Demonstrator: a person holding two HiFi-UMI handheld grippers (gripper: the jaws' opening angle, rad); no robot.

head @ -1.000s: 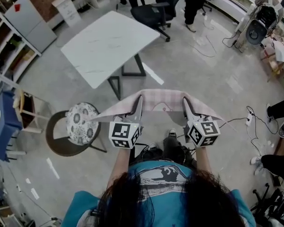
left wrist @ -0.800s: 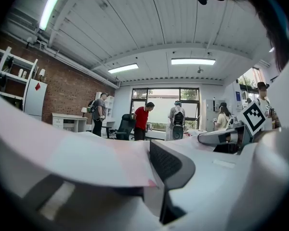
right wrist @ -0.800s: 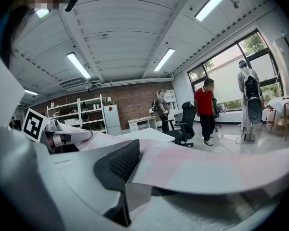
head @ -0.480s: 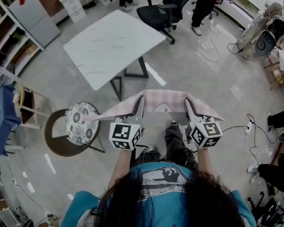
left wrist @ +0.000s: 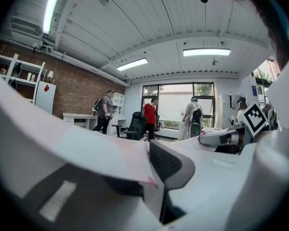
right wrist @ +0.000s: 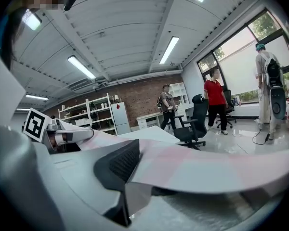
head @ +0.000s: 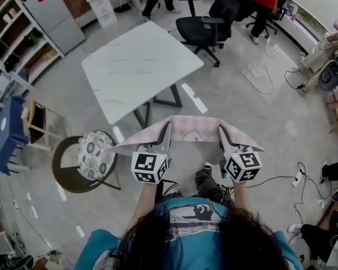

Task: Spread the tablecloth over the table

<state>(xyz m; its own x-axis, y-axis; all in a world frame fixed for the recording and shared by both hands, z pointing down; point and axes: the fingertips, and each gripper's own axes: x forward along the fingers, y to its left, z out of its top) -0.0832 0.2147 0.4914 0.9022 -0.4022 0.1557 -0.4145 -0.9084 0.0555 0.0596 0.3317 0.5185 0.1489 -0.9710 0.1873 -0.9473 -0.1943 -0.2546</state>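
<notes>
A pale pink checked tablecloth [head: 192, 126] hangs stretched between my two grippers, in front of the person, above the floor. My left gripper [head: 168, 129] is shut on its left part, with a corner trailing out to the left [head: 124, 141]. My right gripper [head: 219, 131] is shut on the right part. In the left gripper view the cloth [left wrist: 86, 150] lies pinched between the jaws, and in the right gripper view the cloth [right wrist: 207, 170] is likewise clamped. The white marble-topped table [head: 139, 65] stands ahead, a short way beyond the cloth, with nothing on it.
A round patterned stool [head: 93, 153] stands at the left, near the cloth's trailing corner. A black office chair [head: 205, 30] sits beyond the table, with people standing further back. Shelving [head: 19, 35] lines the left wall. Cables [head: 270, 179] run over the floor at right.
Both grippers, still holding the cloth, have been carried forward toward the table, which now lies closer to the cloth's front edge. The person has taken a step.
</notes>
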